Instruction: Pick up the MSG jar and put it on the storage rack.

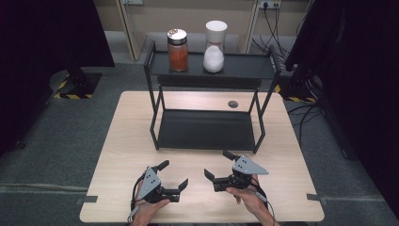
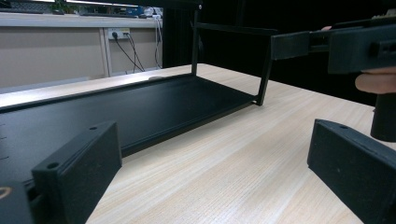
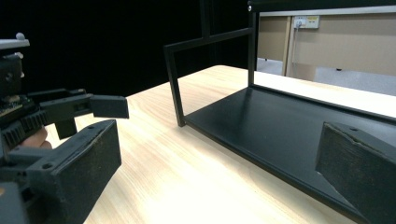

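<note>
A black two-tier metal rack (image 1: 207, 129) stands at the middle of the light wooden table (image 1: 117, 141). On its top shelf stand a jar of orange-red powder (image 1: 178, 50) and a jar of white grains with a white lid (image 1: 214, 46). My left gripper (image 1: 173, 175) rests near the table's front edge, left of centre, open with nothing between its jaws. To its right my right gripper (image 1: 218, 165) is also open and holds nothing. In the left gripper view the rack's lower shelf (image 2: 140, 112) lies ahead, with the right gripper (image 2: 355, 46) at the right. The right gripper view has the rack (image 3: 280, 126) ahead.
A small dark round disc (image 1: 233, 104) lies on the table behind the rack. Dark curtains and stands flank the table, with cables (image 1: 306, 108) on the floor at the right. Bare tabletop lies between the grippers and the rack.
</note>
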`<move>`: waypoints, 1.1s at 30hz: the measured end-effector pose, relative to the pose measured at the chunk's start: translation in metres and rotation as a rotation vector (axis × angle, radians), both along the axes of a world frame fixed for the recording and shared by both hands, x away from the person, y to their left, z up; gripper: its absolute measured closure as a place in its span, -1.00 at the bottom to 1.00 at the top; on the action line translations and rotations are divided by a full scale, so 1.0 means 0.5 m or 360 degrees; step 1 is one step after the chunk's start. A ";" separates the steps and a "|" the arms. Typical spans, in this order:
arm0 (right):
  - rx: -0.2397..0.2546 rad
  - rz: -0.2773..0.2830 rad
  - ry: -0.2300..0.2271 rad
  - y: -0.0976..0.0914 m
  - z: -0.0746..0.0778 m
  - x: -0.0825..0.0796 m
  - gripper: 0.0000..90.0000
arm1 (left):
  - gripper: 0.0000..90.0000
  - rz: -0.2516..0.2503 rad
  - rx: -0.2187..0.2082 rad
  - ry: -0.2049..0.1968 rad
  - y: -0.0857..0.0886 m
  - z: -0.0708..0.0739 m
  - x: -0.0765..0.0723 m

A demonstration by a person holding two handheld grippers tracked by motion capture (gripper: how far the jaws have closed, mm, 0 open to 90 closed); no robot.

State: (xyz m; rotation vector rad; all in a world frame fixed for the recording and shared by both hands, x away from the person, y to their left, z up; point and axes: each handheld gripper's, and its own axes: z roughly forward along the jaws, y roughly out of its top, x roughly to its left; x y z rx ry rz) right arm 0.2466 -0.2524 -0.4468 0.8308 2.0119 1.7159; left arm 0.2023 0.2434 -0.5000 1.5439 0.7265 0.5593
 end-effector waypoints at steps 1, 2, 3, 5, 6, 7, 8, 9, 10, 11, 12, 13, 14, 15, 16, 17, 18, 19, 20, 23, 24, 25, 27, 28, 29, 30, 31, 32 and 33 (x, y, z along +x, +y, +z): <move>0.0001 -0.0001 0.0004 -0.001 -0.004 0.001 -0.99 | -0.95 0.0000 0.0000 0.0000 0.000 0.000 0.001; 0.0003 0.0000 0.0017 -0.001 -0.006 0.001 -0.99 | -0.95 0.0000 -0.0002 0.0001 0.000 0.000 0.001; 0.0003 0.0003 0.0024 -0.001 -0.009 0.002 -0.99 | -0.95 0.0000 -0.0002 0.0001 0.000 0.000 0.001; -0.0011 0.0009 0.0029 -0.001 -0.013 0.004 -0.99 | -0.95 0.0000 -0.0004 0.0001 0.000 0.000 0.001; -0.0014 0.0009 0.0032 -0.001 -0.015 0.004 -0.99 | -0.95 0.0001 -0.0004 0.0000 0.000 0.000 0.001; -0.0015 0.0011 0.0035 0.000 -0.018 0.005 -0.99 | -0.95 0.0001 -0.0004 0.0000 0.000 -0.001 0.001; -0.0015 0.0013 0.0040 0.000 -0.019 0.006 -0.99 | -0.95 0.0002 -0.0005 0.0001 0.000 -0.001 0.001; -0.0018 0.0016 0.0039 0.000 -0.021 0.006 -0.99 | -0.95 0.0003 -0.0006 0.0001 0.000 -0.001 0.001; -0.0023 0.0019 0.0038 0.001 -0.022 0.007 -0.99 | -0.95 0.0003 -0.0008 0.0000 0.000 -0.001 0.001; -0.0025 0.0021 0.0042 0.002 -0.023 0.007 -0.99 | -0.95 0.0003 -0.0011 0.0000 0.001 -0.001 0.001; -0.0027 0.0023 0.0042 0.002 -0.024 0.007 -0.99 | -0.95 0.0002 -0.0014 0.0002 0.001 -0.001 0.001; -0.0030 0.0025 0.0043 0.003 -0.024 0.007 -0.99 | -0.95 0.0002 -0.0016 0.0003 0.001 -0.002 0.001; -0.0031 0.0027 0.0043 0.003 -0.025 0.007 -0.99 | -0.95 0.0003 -0.0016 0.0002 0.001 -0.002 0.001; -0.0033 0.0028 0.0046 0.004 -0.026 0.007 -0.99 | -0.95 0.0003 -0.0018 0.0003 0.001 -0.002 0.002; -0.0037 0.0029 0.0045 0.004 -0.027 0.008 -0.99 | -0.95 0.0002 -0.0020 0.0004 0.000 -0.002 0.003; -0.0038 0.0029 0.0049 0.003 -0.027 0.008 -0.99 | -0.95 0.0001 -0.0017 0.0005 0.000 -0.002 0.003; -0.0036 0.0028 0.0050 0.003 -0.028 0.008 -0.99 | -0.95 0.0001 -0.0014 0.0004 -0.001 -0.002 0.002; -0.0035 0.0029 0.0053 0.002 -0.029 0.009 -0.99 | -0.95 0.0002 -0.0008 0.0005 0.000 -0.002 0.001; -0.0034 0.0030 0.0057 0.002 -0.029 0.010 -0.99 | -0.95 0.0002 -0.0008 0.0006 0.000 -0.002 0.000; -0.0036 0.0029 0.0061 0.004 -0.029 0.009 -0.99 | -0.95 0.0007 -0.0013 -0.0002 0.001 -0.002 -0.001; -0.0037 0.0029 0.0058 0.004 -0.028 0.009 -0.99 | -0.95 0.0007 -0.0013 -0.0002 0.001 -0.003 -0.002; -0.0037 0.0028 0.0058 0.005 -0.028 0.009 -0.99 | -0.95 0.0008 -0.0013 -0.0003 0.002 -0.002 -0.002; -0.0038 0.0027 0.0055 0.005 -0.028 0.009 -0.99 | -0.95 0.0008 -0.0016 -0.0005 0.002 -0.002 -0.002; -0.0036 0.0028 0.0056 0.004 -0.028 0.009 -0.99 | -0.95 0.0007 -0.0018 -0.0007 0.002 -0.003 -0.002; -0.0034 0.0028 0.0058 0.004 -0.028 0.009 -0.99 | -0.95 0.0008 -0.0019 -0.0008 0.002 -0.003 -0.002; -0.0032 0.0028 0.0060 0.003 -0.029 0.010 -0.99 | -0.95 0.0008 -0.0019 -0.0007 0.002 -0.003 -0.001; -0.0030 0.0027 0.0063 0.003 -0.029 0.010 -0.99 | -0.95 0.0009 -0.0018 -0.0006 0.002 -0.002 -0.002; -0.0028 0.0025 0.0064 0.002 -0.029 0.010 -0.99 | -0.95 0.0009 -0.0018 -0.0005 0.002 -0.002 -0.002; -0.0027 0.0025 0.0066 0.002 -0.029 0.010 -0.99 | -0.95 0.0009 -0.0018 -0.0006 0.002 -0.003 -0.002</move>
